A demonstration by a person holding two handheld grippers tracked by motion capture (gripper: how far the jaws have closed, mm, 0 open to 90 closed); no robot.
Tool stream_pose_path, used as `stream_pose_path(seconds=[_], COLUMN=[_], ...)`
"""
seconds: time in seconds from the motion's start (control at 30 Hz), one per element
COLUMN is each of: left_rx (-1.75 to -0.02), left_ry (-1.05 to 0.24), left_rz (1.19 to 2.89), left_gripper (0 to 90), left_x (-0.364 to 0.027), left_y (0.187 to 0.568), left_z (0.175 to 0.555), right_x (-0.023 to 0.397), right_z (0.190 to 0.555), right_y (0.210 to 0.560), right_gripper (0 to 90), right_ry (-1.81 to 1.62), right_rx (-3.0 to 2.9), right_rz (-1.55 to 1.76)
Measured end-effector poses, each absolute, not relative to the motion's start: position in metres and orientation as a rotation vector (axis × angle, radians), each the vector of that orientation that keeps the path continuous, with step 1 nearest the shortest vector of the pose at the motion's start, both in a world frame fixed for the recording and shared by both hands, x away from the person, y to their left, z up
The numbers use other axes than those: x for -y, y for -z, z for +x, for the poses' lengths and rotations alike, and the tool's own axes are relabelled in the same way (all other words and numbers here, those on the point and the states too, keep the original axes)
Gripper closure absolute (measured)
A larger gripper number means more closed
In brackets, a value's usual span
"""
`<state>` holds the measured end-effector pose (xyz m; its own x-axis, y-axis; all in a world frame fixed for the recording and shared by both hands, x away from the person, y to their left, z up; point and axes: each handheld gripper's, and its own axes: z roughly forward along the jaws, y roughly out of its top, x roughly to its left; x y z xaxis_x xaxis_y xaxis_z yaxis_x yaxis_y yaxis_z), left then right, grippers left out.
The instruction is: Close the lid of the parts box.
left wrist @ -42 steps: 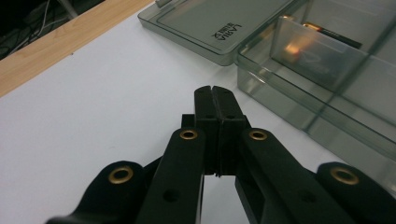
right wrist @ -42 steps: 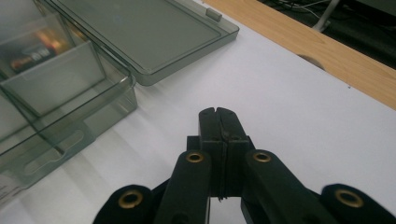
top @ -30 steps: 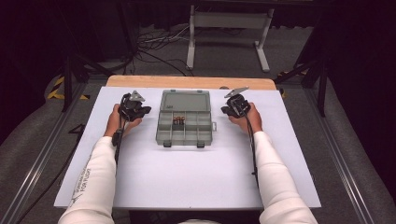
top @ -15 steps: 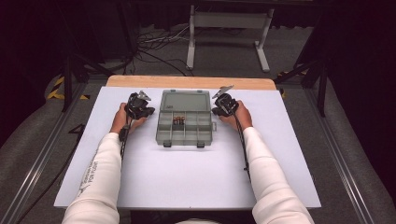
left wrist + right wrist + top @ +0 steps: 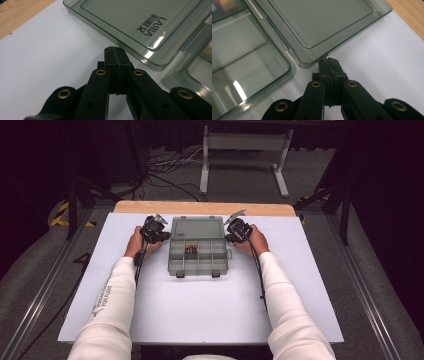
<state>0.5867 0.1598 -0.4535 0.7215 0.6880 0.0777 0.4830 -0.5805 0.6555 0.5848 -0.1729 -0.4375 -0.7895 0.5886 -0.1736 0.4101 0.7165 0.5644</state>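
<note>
A clear grey compartment box [image 5: 197,257] lies open at mid-table, its lid [image 5: 197,227] flat behind the tray. One middle compartment holds small dark items [image 5: 192,248]. My left gripper [image 5: 165,236] sits at the lid's left side. In the left gripper view it [image 5: 115,48] is shut and empty, tips just short of the edge of the lid [image 5: 140,22], which is printed LARIA. My right gripper [image 5: 229,237] sits at the lid's right side. In the right gripper view it [image 5: 329,60] is shut and empty, tips at the rim of the lid [image 5: 319,22], beside the tray [image 5: 249,62].
The box rests on a white board [image 5: 200,315] with a wooden strip [image 5: 200,208] along its far edge. Beyond the table stand a metal frame [image 5: 245,150] and floor cables [image 5: 165,170]. Dark rails run along both sides.
Both hands have moved inward toward the box, the right gripper travelling farther. Their tips now sit at the lid's two side edges. Both grippers stay shut.
</note>
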Motion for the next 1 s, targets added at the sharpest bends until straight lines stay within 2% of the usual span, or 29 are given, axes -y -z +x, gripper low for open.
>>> stream_pose_path(seconds=[0.7,1.0], left_rx=[-0.936,-0.947], left_ry=[-0.478,-0.549], left_rz=[2.241,2.172], left_gripper=[89.4,89.4], left_x=[-0.147,-0.144], left_y=[0.456,0.450], left_z=[0.602,0.605], right_x=[0.174,0.176], right_z=[0.596,0.602], right_y=[0.443,0.445], right_gripper=[90.0,90.0], right_ry=[-0.827,-0.935], right_rx=[-2.489,-2.430], right_rz=[0.851,0.943])
